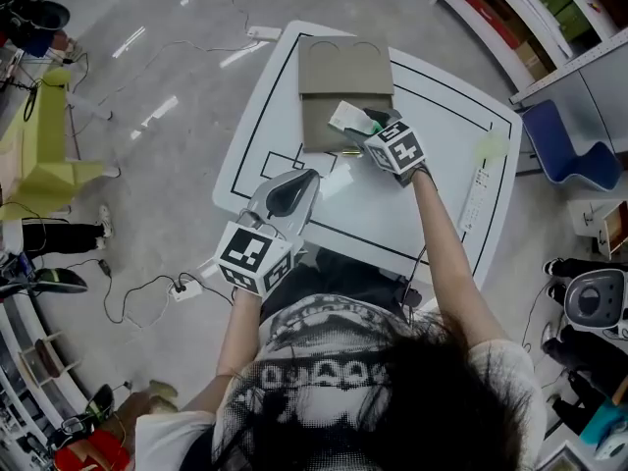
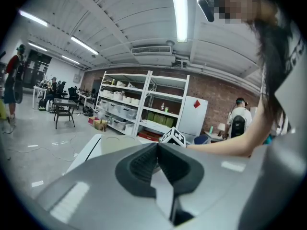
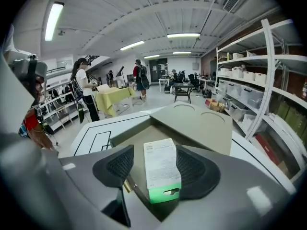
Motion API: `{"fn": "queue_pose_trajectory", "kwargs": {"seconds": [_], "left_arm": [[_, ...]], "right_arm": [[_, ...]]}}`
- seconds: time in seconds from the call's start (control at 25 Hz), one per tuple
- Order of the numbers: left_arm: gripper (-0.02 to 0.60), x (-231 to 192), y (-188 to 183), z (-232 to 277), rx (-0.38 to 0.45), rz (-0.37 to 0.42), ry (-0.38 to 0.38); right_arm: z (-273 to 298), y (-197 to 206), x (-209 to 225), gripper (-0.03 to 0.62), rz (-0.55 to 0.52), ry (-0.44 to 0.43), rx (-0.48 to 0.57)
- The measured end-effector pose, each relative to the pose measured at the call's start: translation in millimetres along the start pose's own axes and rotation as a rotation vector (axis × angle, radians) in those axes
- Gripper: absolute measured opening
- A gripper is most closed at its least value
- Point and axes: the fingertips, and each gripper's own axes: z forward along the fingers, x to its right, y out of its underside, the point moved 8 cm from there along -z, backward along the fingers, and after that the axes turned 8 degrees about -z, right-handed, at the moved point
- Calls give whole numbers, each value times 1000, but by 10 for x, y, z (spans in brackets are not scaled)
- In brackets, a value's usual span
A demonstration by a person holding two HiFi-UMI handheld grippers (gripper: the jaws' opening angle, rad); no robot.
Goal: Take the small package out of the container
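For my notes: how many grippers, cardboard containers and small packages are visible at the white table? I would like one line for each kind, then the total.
Grippers: 2, the left gripper and the right gripper
Cardboard container: 1
Small package: 1, white with a green end
Total: 4

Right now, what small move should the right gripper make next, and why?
Probably close the right gripper on the package: the package sits between the open jaws with a gap beside one pad, so it is not gripped yet, over the open box.
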Motion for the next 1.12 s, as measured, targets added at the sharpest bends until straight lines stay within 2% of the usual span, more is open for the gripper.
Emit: {"fn": "queue_pose_trajectory", "kwargs": {"seconds": [0.36, 0.64, 0.88, 1.12], "left_arm": [[0, -133, 34, 28, -17, -19, -32], [0, -212, 80, -9, -25, -36, -52], [0, -271, 91, -82, -21, -47, -70], [0, -274, 105, -151, -14, -49, -76]], "right_arm": [[507, 93, 106, 356, -120, -82, -201], [731, 83, 143, 367, -190, -117, -300], [745, 69, 153, 364, -181, -136, -316], [632, 43, 119, 364, -181, -55, -270]]}}
